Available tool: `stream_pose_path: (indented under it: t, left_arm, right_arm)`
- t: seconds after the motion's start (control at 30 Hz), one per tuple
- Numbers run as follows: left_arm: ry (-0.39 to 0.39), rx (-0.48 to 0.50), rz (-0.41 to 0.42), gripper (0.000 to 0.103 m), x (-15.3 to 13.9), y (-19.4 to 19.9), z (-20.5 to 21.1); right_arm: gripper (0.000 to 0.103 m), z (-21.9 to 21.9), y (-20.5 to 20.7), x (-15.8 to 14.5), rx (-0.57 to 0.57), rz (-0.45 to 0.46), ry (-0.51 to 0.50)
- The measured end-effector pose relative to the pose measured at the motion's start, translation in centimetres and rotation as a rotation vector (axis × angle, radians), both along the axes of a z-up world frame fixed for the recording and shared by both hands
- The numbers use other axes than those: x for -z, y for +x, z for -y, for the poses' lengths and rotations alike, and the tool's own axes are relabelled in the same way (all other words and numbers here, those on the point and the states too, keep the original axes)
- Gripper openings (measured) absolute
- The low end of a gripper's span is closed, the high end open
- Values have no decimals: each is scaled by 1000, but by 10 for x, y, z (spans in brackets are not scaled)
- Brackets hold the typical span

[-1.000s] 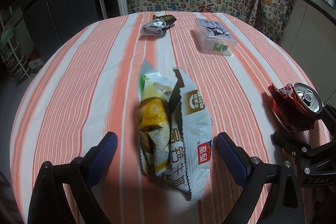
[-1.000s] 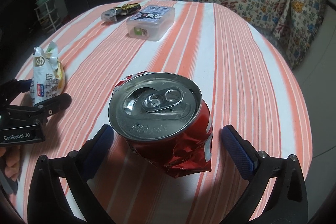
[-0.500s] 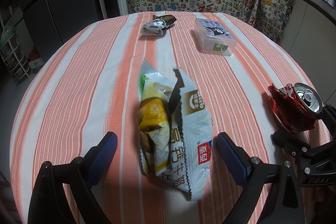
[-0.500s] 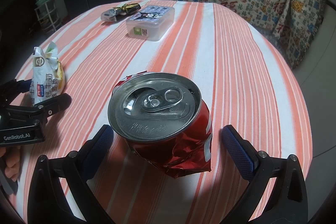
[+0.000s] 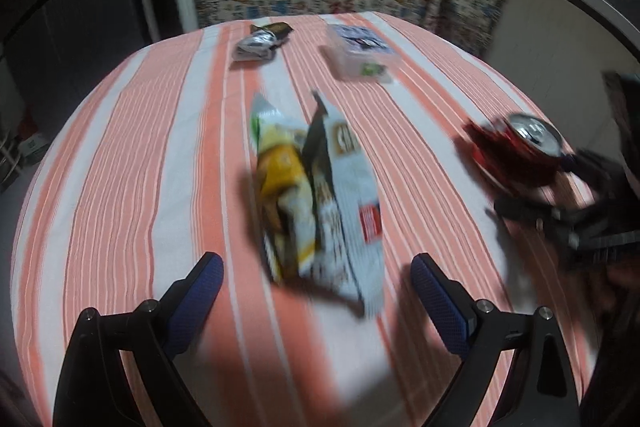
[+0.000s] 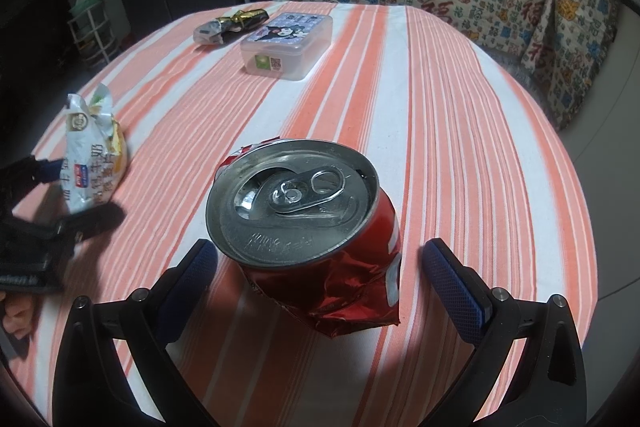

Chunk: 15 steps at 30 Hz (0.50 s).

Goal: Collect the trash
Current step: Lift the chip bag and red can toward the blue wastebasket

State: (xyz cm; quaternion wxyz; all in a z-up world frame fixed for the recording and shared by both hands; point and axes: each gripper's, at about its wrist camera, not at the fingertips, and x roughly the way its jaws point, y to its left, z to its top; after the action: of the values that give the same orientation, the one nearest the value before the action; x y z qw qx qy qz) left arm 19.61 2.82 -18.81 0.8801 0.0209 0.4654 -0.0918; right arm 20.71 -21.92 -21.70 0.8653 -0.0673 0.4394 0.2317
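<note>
A round table [image 6: 460, 115] in an orange-and-white striped cloth carries everything. Toward its far edge sit a clear plastic box [image 6: 286, 45] and a crumpled foil wrapper [image 6: 228, 25]. The left gripper [image 5: 316, 281] gapes around a torn snack bag [image 5: 320, 195] at the near edge; the right gripper [image 6: 320, 261] stands apart, flanking a crushed red can [image 6: 316, 227].

Crushed red can [image 6: 316, 223], silver top with pull tab up, tilted, standing on the striped cloth; torn white-and-yellow snack bag [image 5: 320, 195], open and crumpled, lying lengthwise mid-table; crumpled silver-and-black wrapper [image 6: 228, 23] at the far edge, blurred in the left view
</note>
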Motion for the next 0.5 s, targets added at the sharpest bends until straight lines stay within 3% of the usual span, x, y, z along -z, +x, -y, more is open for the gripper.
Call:
stream_pose_path:
  t: [0.13,0.23,0.4,0.43,0.47,0.5]
  left_arm:
    - [-24,27,9,97,-8,-7,-5]
    - [-72,18,-13,96,-13,8,-4]
    - [-37,-1,-33,92,-15,29,4]
    - [-35,1,-49,72,-12,31,5]
    - [-30,0,-61,43,-10,33,4]
    - [-37,-1,-76,40,-8,34,4]
  right_arm:
    - [102,11,-3,-11,-70,-69,14]
    - [102,8,-1,-27,-123,-42,-34]
    - [101,-5,12,-38,-190,-35,-101]
    - [100,-8,14,-37,-199,-40,-111]
    - [93,-10,16,-36,-209,-48,-112]
    - [74,-12,18,-35,-221,-62,-105]
